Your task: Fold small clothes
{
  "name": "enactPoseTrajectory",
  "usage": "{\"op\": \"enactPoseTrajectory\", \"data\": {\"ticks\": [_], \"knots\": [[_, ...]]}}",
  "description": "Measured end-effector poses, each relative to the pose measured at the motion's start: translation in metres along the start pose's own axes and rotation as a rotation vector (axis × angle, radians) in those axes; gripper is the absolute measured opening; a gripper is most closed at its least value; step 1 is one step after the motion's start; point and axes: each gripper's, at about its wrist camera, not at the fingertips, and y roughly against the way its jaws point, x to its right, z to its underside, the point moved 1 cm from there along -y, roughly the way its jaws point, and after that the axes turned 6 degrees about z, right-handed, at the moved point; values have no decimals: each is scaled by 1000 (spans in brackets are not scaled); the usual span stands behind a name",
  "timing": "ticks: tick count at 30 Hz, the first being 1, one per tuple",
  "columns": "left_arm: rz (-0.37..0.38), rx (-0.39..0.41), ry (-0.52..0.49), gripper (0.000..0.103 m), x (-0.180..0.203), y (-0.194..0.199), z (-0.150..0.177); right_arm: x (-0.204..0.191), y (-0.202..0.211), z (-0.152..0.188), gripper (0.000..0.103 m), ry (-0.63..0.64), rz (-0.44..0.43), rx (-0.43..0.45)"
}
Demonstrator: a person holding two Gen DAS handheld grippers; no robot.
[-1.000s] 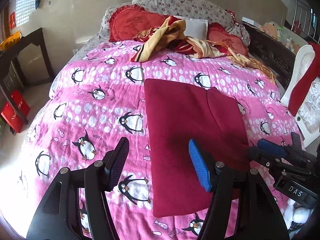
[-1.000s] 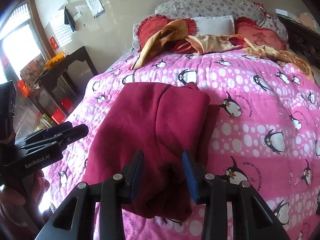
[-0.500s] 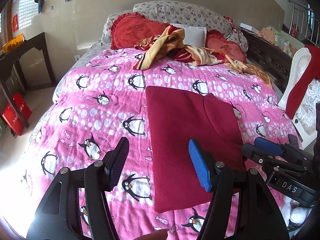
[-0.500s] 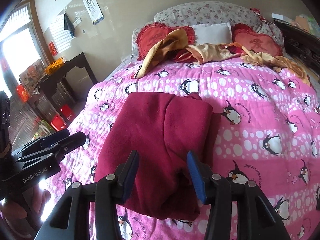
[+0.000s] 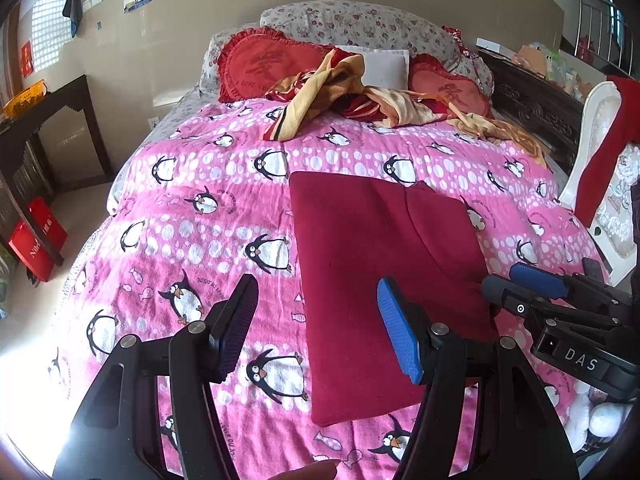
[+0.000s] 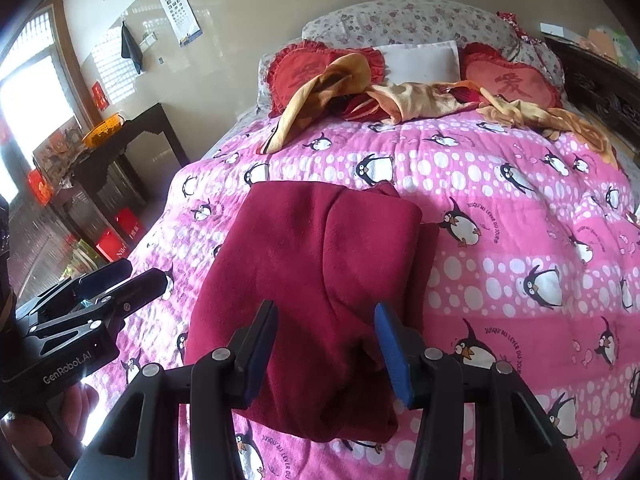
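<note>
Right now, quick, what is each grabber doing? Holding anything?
Left gripper: open, holding nothing.
Right gripper: open after just widening, above the dark red garment, not gripping it.

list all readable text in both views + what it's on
"DAS": right tongs body.
"GenRobot.AI": left tongs body.
"JUSQU'AU LEVER DU JOUR": penguin bedspread.
"I LOVE YOU": left red cushion, small, uncertain.
Red cushion characters: not legible to me.
Eye chart, red boxes: too small or blurred.
</note>
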Motion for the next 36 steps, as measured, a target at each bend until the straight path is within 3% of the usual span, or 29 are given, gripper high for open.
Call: {"op": "enactPoseTrajectory", "data": {"ticks": [36], "knots": [[-6, -14, 37, 62, -8, -15, 2, -5, -20, -5, 48, 12, 6, -51]]}}
